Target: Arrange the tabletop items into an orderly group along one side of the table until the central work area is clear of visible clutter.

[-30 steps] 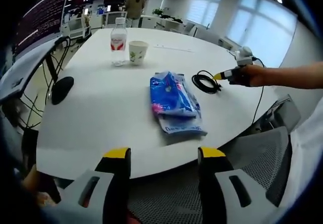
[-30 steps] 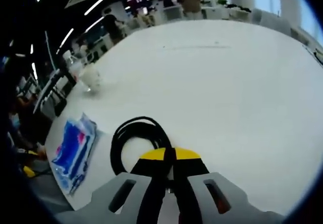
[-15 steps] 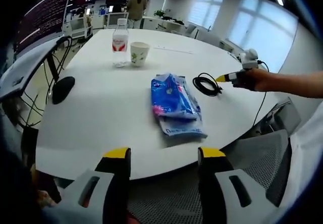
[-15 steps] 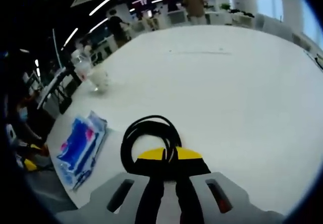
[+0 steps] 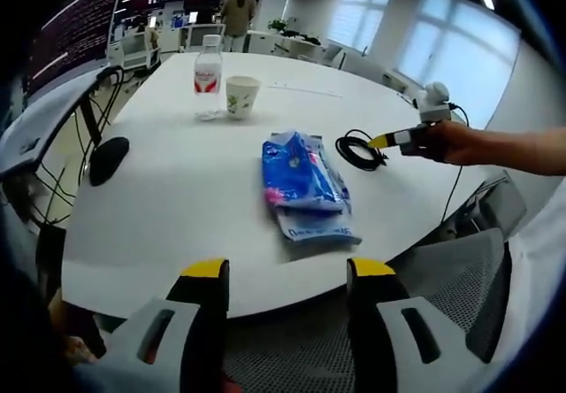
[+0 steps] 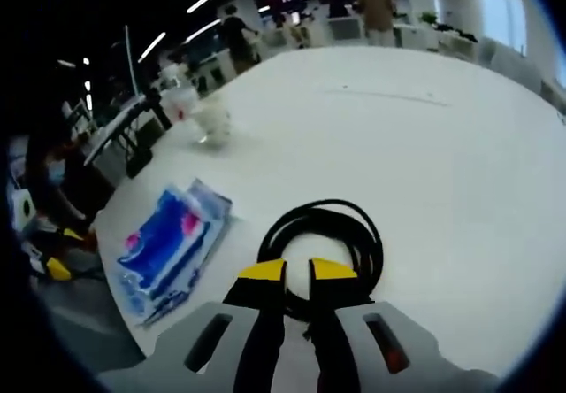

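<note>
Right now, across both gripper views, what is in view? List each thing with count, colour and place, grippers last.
Table: one, white, round-edged, carries the items.
Water bottle: one, clear with red label, far side of the table.
Paper cup: one, white with green print, beside the bottle.
Wipes packs: blue and pink, stacked mid-table; exact count unclear.
Cable coil: one, black, near the table's right edge.
Mouse: one, black, left edge.
Mesh chair: one, grey, at the near edge.
Left gripper: yellow-tipped, open, off the near edge.
Right gripper: yellow-tipped, jaws slightly apart over the coil.
</note>
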`<state>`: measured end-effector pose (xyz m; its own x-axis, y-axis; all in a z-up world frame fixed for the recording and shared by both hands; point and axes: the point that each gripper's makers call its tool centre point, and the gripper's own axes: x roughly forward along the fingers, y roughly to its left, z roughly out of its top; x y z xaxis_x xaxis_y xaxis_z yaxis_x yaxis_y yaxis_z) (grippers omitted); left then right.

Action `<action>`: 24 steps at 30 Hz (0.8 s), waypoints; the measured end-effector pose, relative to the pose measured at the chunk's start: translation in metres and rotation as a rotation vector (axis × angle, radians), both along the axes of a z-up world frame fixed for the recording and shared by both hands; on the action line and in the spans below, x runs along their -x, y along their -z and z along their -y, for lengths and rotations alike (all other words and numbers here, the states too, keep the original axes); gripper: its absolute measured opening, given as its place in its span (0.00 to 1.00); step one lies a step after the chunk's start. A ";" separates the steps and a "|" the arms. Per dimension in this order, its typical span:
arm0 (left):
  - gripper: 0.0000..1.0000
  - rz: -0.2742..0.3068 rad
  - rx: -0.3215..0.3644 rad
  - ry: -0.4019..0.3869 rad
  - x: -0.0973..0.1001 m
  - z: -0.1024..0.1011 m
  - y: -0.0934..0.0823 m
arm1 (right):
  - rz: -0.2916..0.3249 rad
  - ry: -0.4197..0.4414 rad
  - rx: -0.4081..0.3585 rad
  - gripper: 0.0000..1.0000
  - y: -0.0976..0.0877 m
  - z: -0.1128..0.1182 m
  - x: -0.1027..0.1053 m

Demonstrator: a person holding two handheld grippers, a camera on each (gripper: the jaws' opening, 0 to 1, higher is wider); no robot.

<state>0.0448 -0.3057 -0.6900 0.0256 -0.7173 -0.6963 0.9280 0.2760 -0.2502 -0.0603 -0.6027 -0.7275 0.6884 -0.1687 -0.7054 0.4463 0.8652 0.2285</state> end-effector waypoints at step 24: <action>0.53 -0.003 0.007 -0.028 -0.008 -0.002 0.001 | 0.014 -0.139 -0.009 0.08 0.013 -0.023 -0.040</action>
